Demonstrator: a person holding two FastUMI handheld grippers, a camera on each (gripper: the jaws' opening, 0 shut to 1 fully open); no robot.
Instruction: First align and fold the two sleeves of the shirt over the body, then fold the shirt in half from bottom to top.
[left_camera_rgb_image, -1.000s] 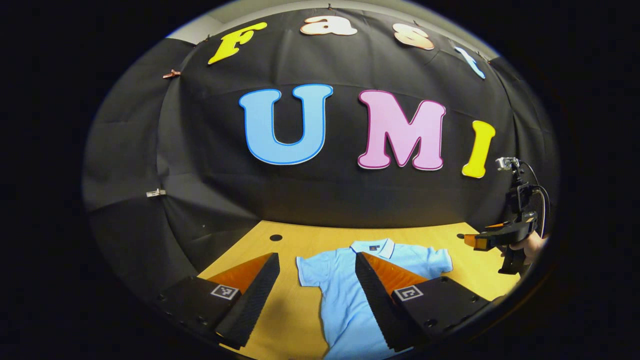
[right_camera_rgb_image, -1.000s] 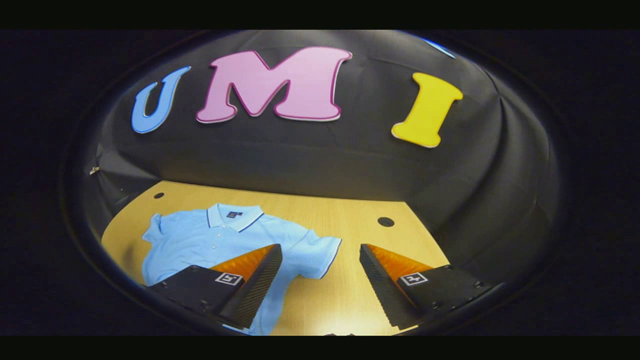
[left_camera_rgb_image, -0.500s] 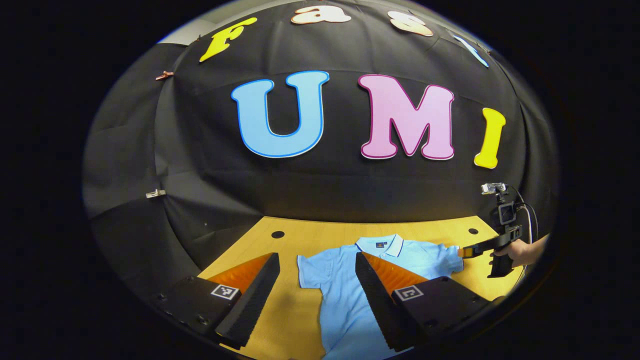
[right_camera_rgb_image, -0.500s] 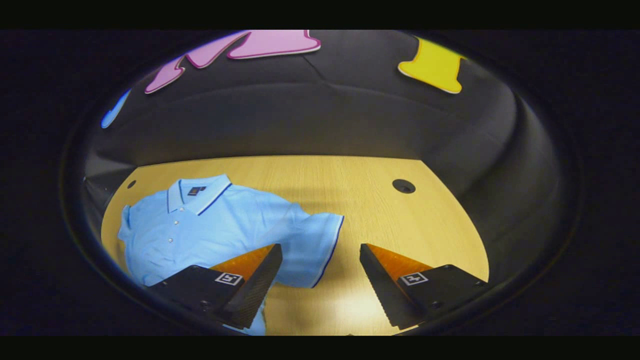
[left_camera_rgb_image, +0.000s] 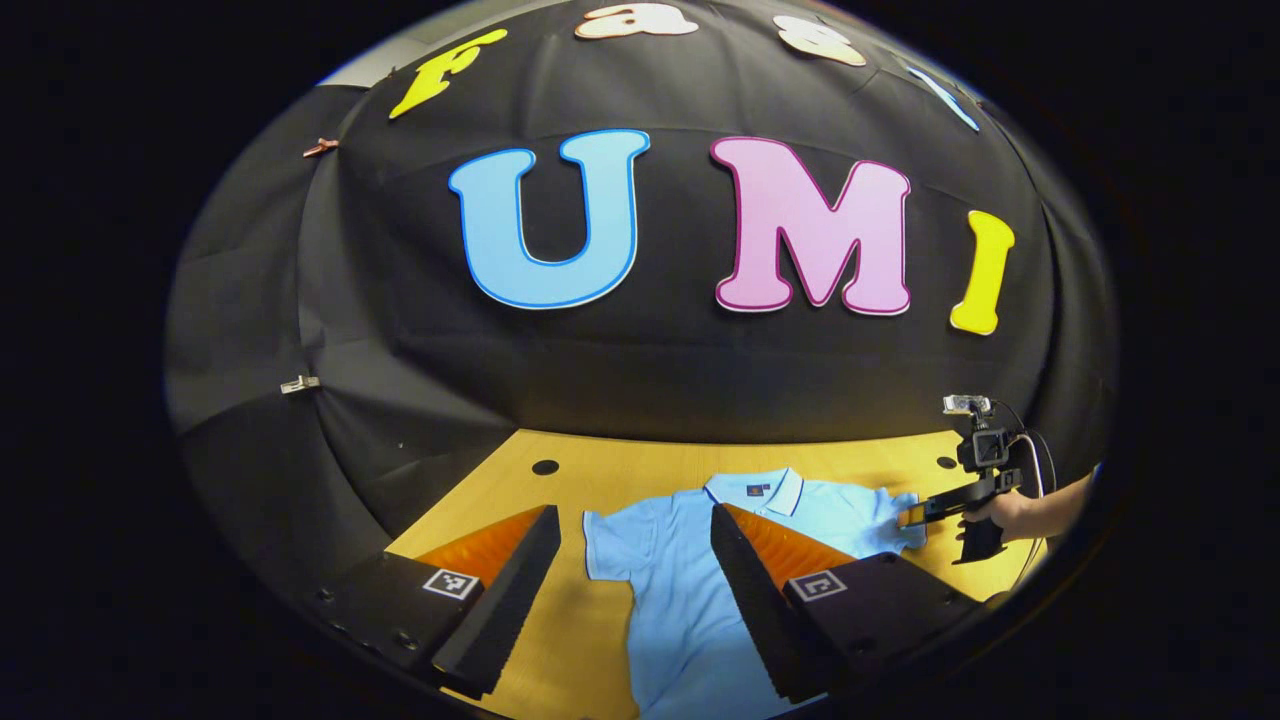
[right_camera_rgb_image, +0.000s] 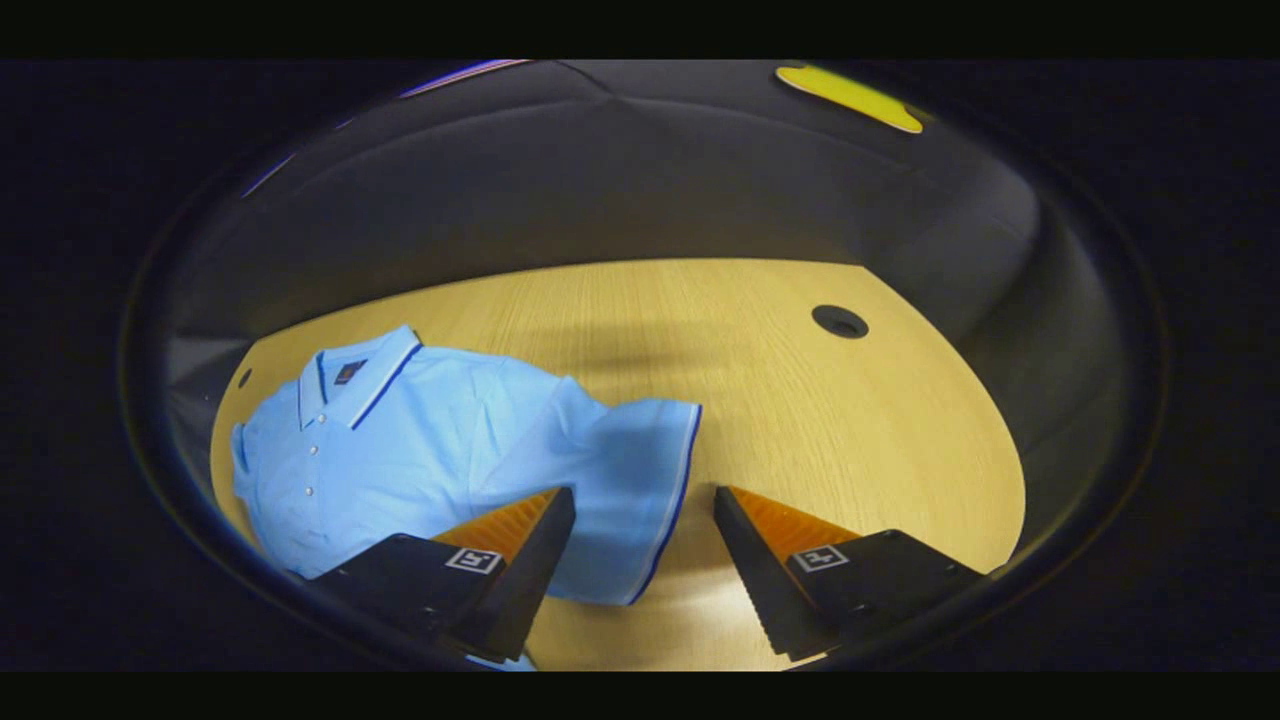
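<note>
A light blue polo shirt (left_camera_rgb_image: 690, 590) lies flat on the wooden table (left_camera_rgb_image: 590, 480), collar toward the wall. In the left gripper view my left gripper (left_camera_rgb_image: 635, 565) hangs open above the shirt's left sleeve (left_camera_rgb_image: 605, 540) and body, touching nothing. The right gripper (left_camera_rgb_image: 915, 515), held by a hand (left_camera_rgb_image: 1005, 512), sits at the shirt's right sleeve. In the right gripper view my right gripper (right_camera_rgb_image: 640, 530) is open and low over the table, with the edge of that sleeve (right_camera_rgb_image: 640, 500) lying between its fingers. The shirt (right_camera_rgb_image: 400, 440) spreads off to the left, collar (right_camera_rgb_image: 355, 375) up.
The black cloth wall curves round the back of the table (right_camera_rgb_image: 800, 420). Round cable holes sit in the tabletop, one (left_camera_rgb_image: 545, 467) at the left and one (right_camera_rgb_image: 840, 321) beyond the right sleeve. Bare wood lies to the right of the shirt.
My right gripper has dropped and tilted down toward the right sleeve, which now lies between its open fingers. My left gripper has barely moved.
</note>
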